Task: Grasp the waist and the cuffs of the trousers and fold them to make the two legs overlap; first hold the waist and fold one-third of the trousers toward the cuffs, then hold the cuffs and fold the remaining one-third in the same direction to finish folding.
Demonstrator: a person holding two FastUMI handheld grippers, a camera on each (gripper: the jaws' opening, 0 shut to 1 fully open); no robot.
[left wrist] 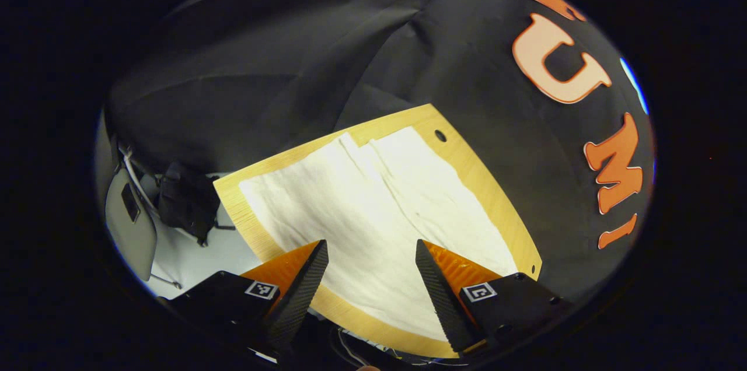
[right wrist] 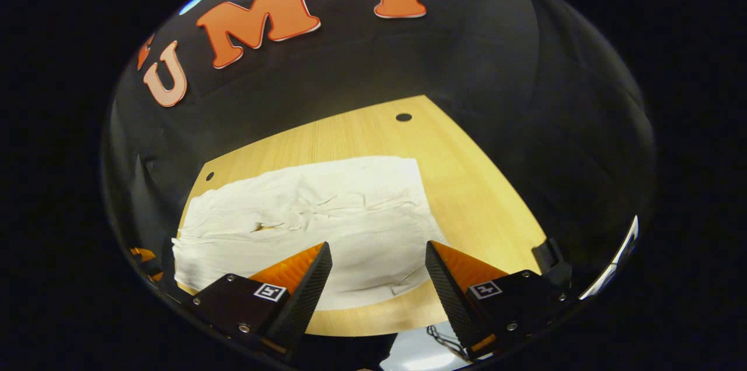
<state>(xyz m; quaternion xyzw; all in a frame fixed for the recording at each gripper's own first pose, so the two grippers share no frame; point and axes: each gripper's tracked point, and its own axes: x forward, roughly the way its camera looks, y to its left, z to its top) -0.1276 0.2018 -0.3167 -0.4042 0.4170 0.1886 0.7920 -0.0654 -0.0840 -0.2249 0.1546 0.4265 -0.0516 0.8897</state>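
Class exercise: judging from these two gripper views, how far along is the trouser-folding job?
Done: nothing folded yet; the white trousers lie spread flat on the wooden table, both legs side by side. In hand: nothing; the left gripper and right gripper are open above the cloth, gripping nothing. Left: overlapping the legs, folding the waist third, then the cuff third.

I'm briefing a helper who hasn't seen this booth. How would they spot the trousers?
Look for the light wooden board set against the booth's black cloth wall. The trousers lie flat on it, a wrinkled white cloth covering much of its surface. They are the one pale, soft thing on the board.
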